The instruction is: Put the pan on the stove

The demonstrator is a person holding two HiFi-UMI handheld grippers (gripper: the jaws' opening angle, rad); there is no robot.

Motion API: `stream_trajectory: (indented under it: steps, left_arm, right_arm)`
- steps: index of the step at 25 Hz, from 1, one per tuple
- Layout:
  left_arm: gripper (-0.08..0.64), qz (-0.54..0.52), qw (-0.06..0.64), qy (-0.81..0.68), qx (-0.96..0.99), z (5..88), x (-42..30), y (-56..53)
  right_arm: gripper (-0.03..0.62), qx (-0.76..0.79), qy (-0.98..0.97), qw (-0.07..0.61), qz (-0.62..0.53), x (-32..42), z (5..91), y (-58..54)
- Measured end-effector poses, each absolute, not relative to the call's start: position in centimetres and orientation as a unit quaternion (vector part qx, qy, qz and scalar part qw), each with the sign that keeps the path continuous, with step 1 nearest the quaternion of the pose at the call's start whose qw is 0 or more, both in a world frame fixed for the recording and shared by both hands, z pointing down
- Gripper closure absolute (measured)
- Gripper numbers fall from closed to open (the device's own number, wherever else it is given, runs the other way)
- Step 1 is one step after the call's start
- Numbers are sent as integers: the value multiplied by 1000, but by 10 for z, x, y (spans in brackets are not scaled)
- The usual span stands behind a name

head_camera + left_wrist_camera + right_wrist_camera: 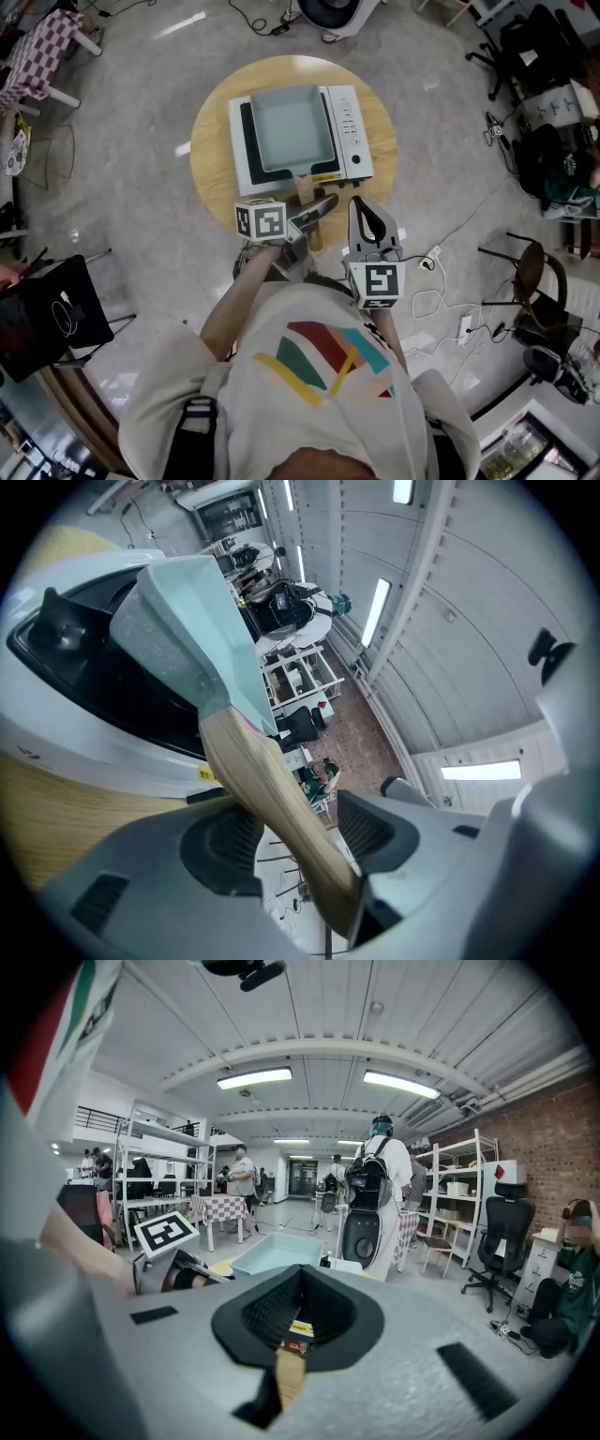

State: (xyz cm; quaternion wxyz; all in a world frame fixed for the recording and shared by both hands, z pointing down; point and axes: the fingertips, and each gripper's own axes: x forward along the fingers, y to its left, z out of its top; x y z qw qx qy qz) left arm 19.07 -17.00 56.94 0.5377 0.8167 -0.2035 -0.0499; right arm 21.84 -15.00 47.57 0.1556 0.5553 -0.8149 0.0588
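In the head view, a round wooden surface point(208, 178) carries a white stove point(351, 141), and the pale square pan point(291, 127) sits flat on its dark top. The pan's wooden handle point(305, 186) points toward the near edge. The left gripper point(314, 211) lies at the near edge with its jaws reaching in around the handle's end. The right gripper point(361, 214) is just to the right, apart from the pan, pointing toward the far side. In the left gripper view, the handle runs up between the two dark pads point(223, 844), and the jaws are spread with a gap on either side, so they do not clamp it. Beyond the handle the pan rests on the stove's black plate, with the white body and the wood of the surface at the left. In the right gripper view, the right jaws are pressed together with nothing between them. The pan shows past them on the far side, and the left gripper's marker cube point(167, 1232) is at the left. Farther off, a person with a backpack point(380, 1177) stands on the floor among shelves.
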Motion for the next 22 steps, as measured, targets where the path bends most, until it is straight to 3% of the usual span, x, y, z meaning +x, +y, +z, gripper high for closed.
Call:
stream_trajectory:
  steps: [16,22]
  left_arm:
    - [321,-57,534,-216,816,566,151,-156]
    - [324,-43,469,-269,840,548,106,-173]
  right_arm:
    - [594,533,-832,145,54,186,474,-146]
    - [594,508,-849,134,45,156,465,-153]
